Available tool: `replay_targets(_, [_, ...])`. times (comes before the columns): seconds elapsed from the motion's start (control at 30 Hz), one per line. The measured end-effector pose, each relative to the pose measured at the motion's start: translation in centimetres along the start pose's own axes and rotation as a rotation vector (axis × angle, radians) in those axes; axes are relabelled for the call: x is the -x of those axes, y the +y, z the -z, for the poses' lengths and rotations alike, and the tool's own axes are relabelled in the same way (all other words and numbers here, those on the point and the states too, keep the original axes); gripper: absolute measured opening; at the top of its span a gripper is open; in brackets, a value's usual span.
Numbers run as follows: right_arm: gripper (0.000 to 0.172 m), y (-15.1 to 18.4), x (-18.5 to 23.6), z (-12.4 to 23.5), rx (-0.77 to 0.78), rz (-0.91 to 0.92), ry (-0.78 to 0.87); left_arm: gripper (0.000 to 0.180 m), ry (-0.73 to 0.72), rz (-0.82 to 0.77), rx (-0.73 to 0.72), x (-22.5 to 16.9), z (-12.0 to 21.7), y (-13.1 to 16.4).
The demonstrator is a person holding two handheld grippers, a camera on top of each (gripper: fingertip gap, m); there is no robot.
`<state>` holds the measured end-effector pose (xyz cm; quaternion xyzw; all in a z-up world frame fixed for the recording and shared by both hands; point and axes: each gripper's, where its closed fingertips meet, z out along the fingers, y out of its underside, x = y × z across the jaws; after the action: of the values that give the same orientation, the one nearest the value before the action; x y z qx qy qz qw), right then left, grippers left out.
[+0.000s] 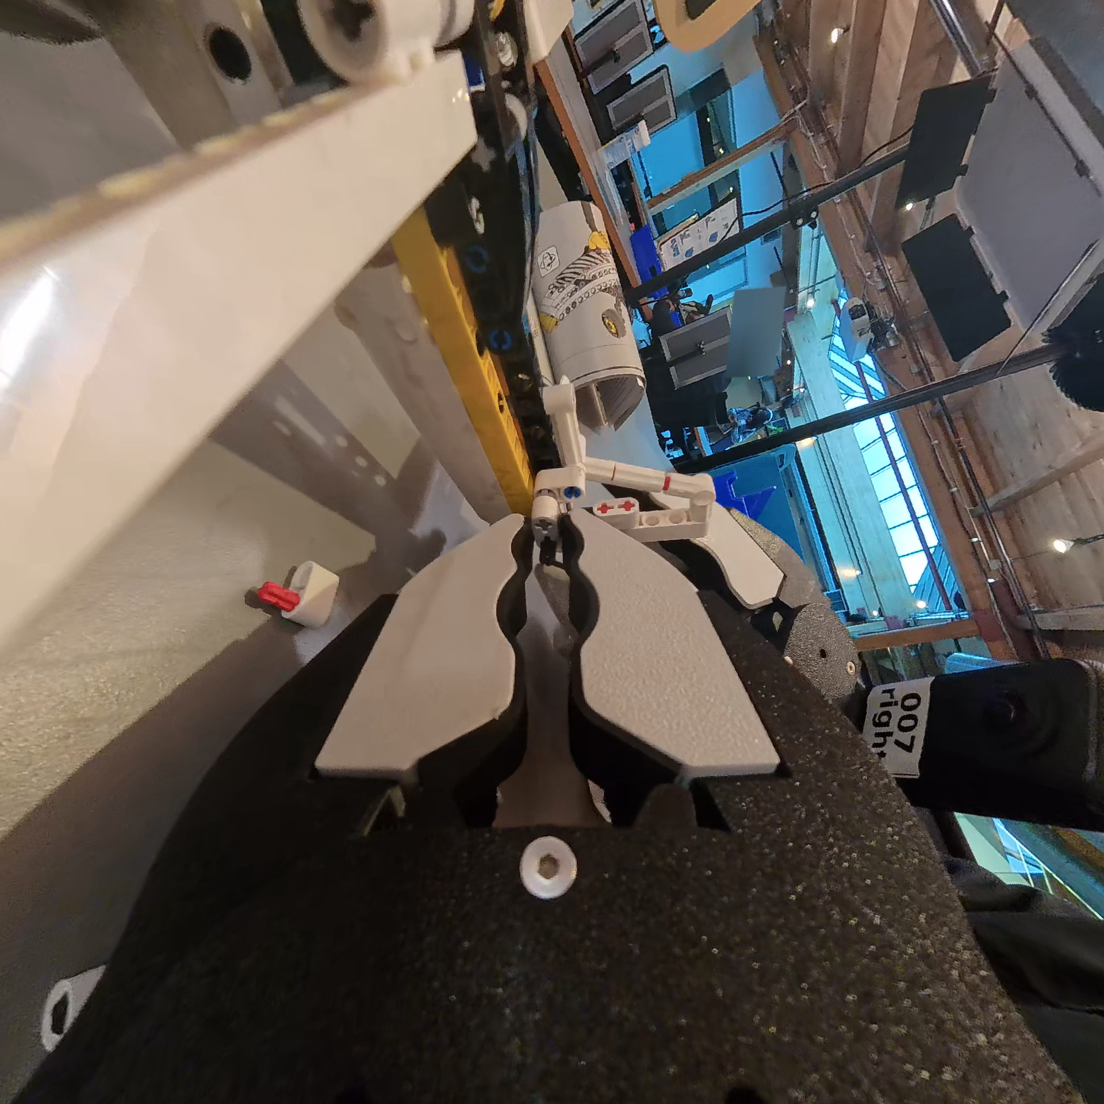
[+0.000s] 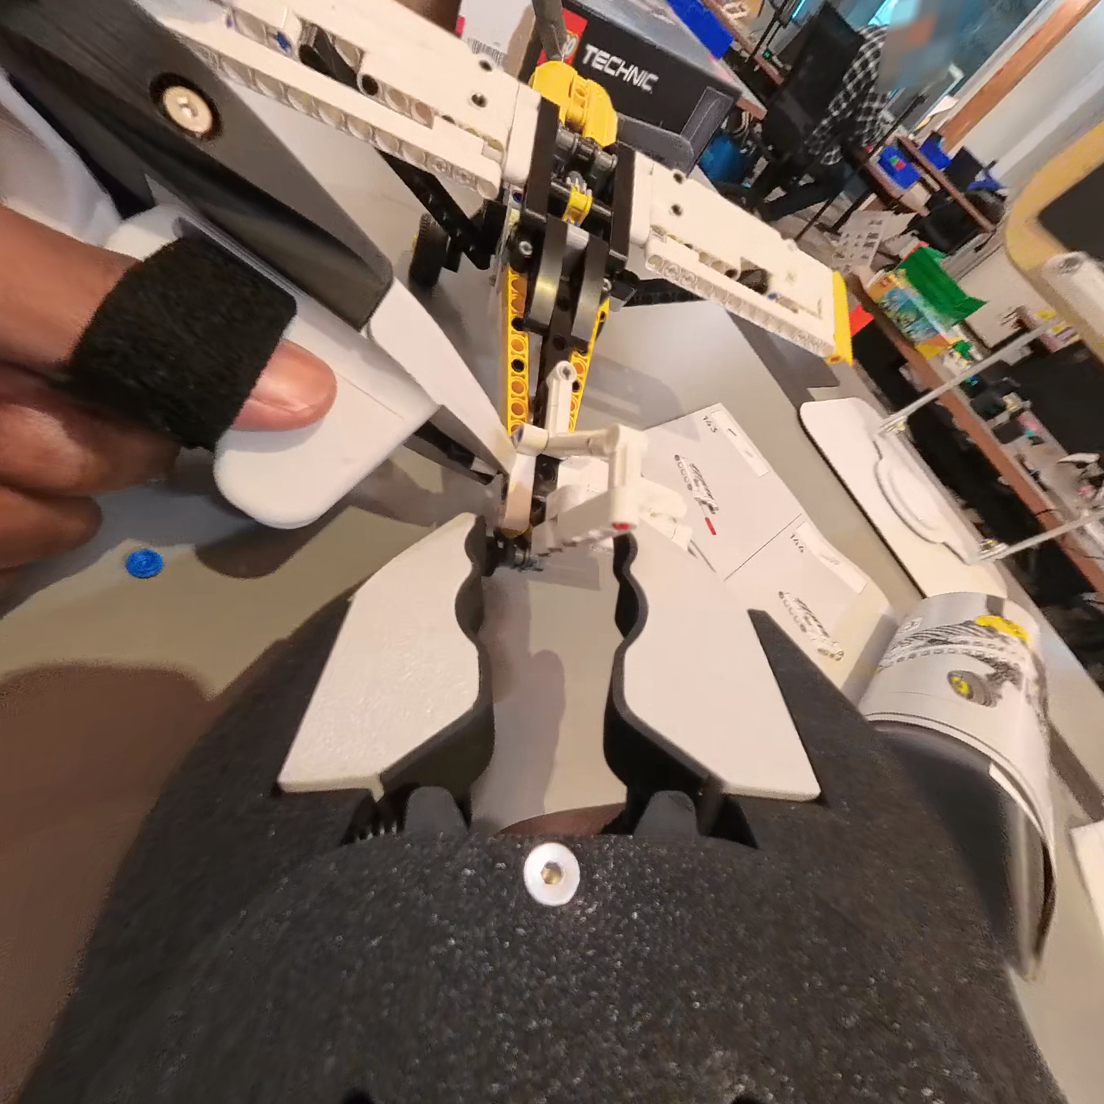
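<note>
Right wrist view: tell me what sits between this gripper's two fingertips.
In the right wrist view, the right gripper has white linked beams and a dark pin end of the model between its spread fingertips.

The left gripper has matt, fine-grained grey plastic fingers with black rubbery pads, on a rough, speckled black body with a shiny metal screw. The white linkage nipped in its jaws is smooth, glossy plastic, as is the yellow beam behind the linkage. The right gripper has the same finish. Left of the linkage, a black cloth strap wraps a finger. The surface looks smooth and matt grey; the booklet on it is paper.
</note>
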<state>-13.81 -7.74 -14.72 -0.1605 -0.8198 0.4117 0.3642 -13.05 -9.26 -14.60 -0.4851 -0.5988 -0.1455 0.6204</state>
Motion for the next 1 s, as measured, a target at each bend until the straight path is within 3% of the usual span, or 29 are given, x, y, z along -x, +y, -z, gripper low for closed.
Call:
replay_targets(0.17, [0.047,-0.3,-0.1,-0.7,-0.041,0.064,0.027,0.009,0.000,-0.008,0.015,0.0,0.2,0.3])
replay_targets(0.63, [0.033,-0.7,1.7,-0.6,-0.090,0.141,-0.062,0.010,0.011,-0.020,0.077,0.3,0.9,0.7])
replay_targets(1.0, [0.031,-0.8,2.2,-0.4,-0.102,0.134,-0.114,0.017,-0.009,-0.042,0.120,0.6,0.8,1.0])
